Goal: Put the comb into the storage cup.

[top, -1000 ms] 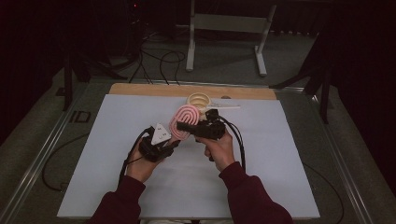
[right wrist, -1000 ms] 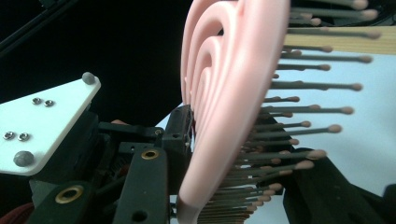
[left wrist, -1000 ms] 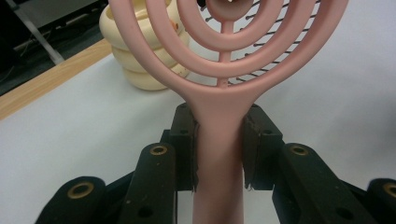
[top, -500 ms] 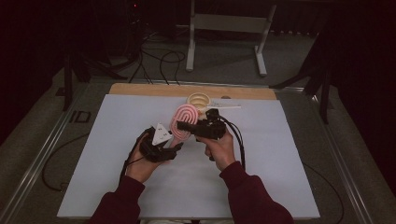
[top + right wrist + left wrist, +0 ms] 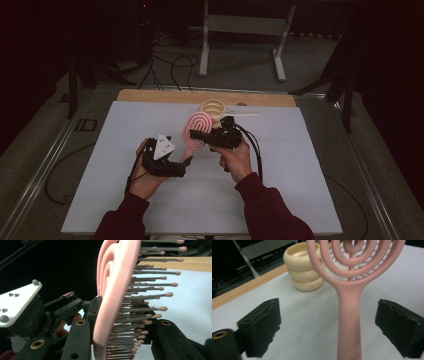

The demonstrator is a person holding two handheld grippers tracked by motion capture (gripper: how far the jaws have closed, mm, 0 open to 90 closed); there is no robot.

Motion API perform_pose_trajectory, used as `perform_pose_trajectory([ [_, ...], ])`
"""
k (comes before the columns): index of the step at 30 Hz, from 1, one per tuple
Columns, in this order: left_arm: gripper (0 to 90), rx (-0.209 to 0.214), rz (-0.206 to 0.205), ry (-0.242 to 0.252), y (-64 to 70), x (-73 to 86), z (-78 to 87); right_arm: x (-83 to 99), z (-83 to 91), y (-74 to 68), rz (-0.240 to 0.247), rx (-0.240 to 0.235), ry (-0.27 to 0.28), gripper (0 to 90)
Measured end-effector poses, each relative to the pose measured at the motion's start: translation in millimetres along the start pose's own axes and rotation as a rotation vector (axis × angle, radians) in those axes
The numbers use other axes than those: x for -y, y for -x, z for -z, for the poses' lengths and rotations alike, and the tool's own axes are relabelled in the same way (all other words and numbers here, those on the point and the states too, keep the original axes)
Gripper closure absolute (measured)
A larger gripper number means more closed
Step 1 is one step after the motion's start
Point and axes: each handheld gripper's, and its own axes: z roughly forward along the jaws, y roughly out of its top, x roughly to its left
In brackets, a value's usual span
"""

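Observation:
A pink hairbrush [image 5: 196, 126] with a looped oval head is held tilted above the white table cover [image 5: 300, 165]. My right gripper [image 5: 197, 136] is shut on the brush head [image 5: 112, 302], one jaw on its back and one among the bristles. My left gripper [image 5: 182, 167] is open just below and to the left. In the left gripper view the brush handle [image 5: 349, 322] stands between its two wide-apart pads [image 5: 260, 325] and touches neither.
A cream stack of rings [image 5: 214, 107] stands at the back of the cover, near the wooden strip [image 5: 150, 96], with a thin white stick [image 5: 242, 114] beside it. It stands behind the brush in the left gripper view [image 5: 303, 267]. Cables and a metal stand lie beyond the table.

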Motion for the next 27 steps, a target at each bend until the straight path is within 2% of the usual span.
perform_pose_trajectory([
  [4,0.1,0.013,0.025,0.011,-4.3,5.4,3.6,0.0,-0.1,0.6,-0.006,-0.001,-0.004,63.8],
  [12,0.0,-0.012,0.061,0.049,-11.8,15.8,17.7,0.0,-0.1,1.2,-0.001,0.002,0.002,63.8],
  [14,0.0,-0.024,0.091,0.06,-17.1,23.0,24.0,-0.1,0.1,1.6,-0.004,0.0,0.004,63.8],
  [20,0.0,-0.022,0.154,0.086,-27.7,38.8,33.6,-0.6,0.7,2.4,-0.006,0.003,0.01,63.8],
  [27,0.0,-0.037,0.187,0.116,-35.9,57.9,45.0,-0.2,0.3,3.5,-0.008,0.004,0.005,63.8],
])
